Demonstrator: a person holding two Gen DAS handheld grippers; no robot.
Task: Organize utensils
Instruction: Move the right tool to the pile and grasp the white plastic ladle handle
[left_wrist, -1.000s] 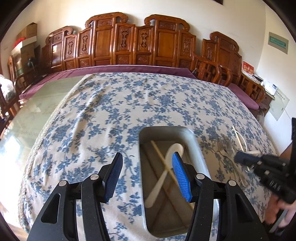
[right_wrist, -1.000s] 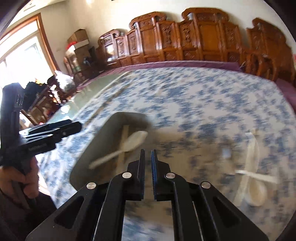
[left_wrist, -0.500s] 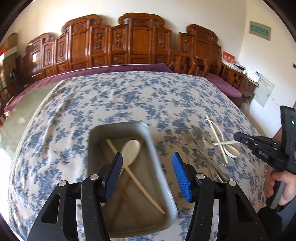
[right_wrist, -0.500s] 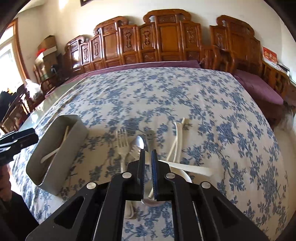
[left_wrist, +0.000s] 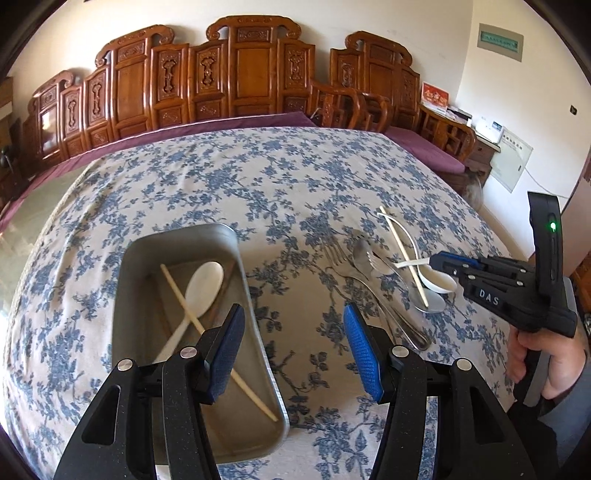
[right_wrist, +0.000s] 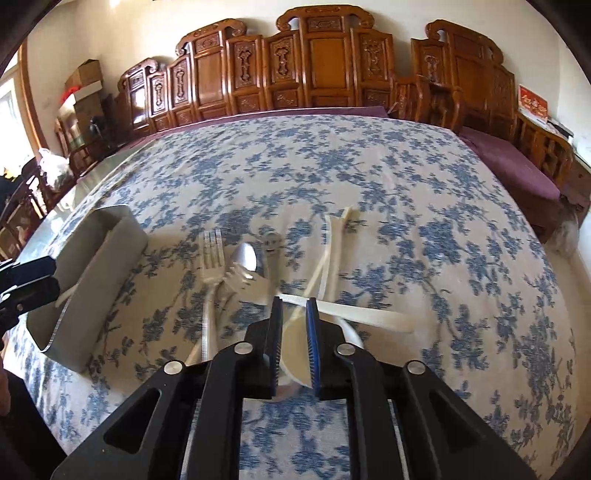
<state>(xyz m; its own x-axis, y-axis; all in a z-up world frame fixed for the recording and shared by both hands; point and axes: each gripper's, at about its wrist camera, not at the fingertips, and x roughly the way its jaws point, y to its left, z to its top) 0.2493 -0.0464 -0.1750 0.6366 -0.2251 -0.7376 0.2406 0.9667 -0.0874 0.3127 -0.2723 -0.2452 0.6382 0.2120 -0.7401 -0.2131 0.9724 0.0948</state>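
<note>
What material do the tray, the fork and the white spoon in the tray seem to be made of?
Tray: probably metal, dull grey brushed finish with a bright cut rim. Fork: polished metal, likely steel, mirror glints. White spoon: matte, opaque white, plastic or ceramic; the look leaves it open.

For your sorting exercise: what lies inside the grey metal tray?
Inside the tray: a white spoon crossed by one chopstick. The left gripper hides part of its floor.

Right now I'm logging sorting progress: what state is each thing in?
Metal tray: holds one white spoon and one chopstick, crossed.
Forks: loose on the cloth.
White ladle spoon: on cloth, ungripped.
Left tool: open, empty.
Right tool: opening over the ladle spoon.
</note>
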